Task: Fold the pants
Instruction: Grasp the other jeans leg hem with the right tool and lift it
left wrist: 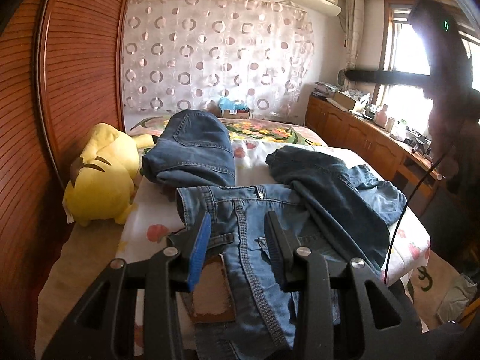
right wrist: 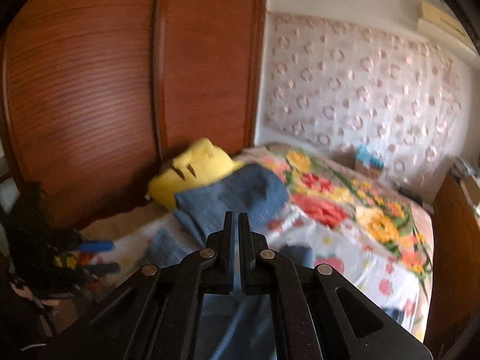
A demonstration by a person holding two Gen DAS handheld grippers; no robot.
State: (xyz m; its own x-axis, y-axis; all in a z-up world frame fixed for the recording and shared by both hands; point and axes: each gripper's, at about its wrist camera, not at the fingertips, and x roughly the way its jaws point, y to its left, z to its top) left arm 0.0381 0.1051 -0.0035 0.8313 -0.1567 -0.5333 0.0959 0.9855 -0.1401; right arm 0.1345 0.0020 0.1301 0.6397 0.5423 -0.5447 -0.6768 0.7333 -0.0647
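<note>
Bed (left wrist: 414,240) | left gripper (left wrist: 238,228) wide over jeans (left wrist: 258,210) | right gripper (right wrist: 235,219) nearly closed

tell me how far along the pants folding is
Early. Done: nothing looks folded; the jeans lie rumpled on the bed, one leg bunched up beside the yellow plush toy. In hand: the left gripper is open with its fingers on either side of the waistband; the right gripper looks shut, with denim showing below it. Left: straightening, aligning the legs and every fold.
</note>
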